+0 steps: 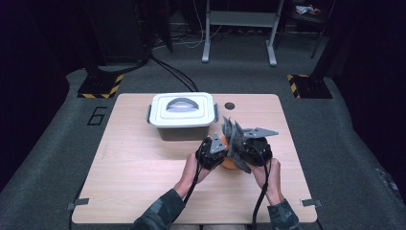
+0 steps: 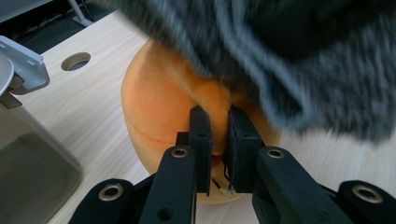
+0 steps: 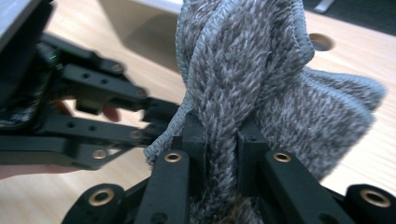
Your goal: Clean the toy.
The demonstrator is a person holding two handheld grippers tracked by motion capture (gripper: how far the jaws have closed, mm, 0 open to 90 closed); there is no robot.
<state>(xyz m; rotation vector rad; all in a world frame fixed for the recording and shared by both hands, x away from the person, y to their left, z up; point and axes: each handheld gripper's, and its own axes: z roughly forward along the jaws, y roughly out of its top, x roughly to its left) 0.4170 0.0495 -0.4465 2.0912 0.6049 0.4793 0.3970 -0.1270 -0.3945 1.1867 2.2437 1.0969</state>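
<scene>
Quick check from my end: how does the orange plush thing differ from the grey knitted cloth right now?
The orange plush cushion is smooth, rounded and rests on the wooden table; the grey knitted cloth is coarse, crumpled and lifted up, draping over the cushion. The left claw pinches a fold of the cushion; the right claw pinches a bunch of the cloth. Both are soft and both are gripped.

A light wooden table [image 1: 143, 167] with rounded corners stands on grey carpet. Near its far edge is 1 round hole [image 1: 230, 106]. Just left of that hole sits a grey storage box [image 1: 182, 128], its white lid [image 1: 165, 115] bearing a grey handle [image 1: 181, 103]. Nearer the person, right of centre, an orange plush object [image 2: 159, 102] rests on the tabletop, close in front of the box.
</scene>
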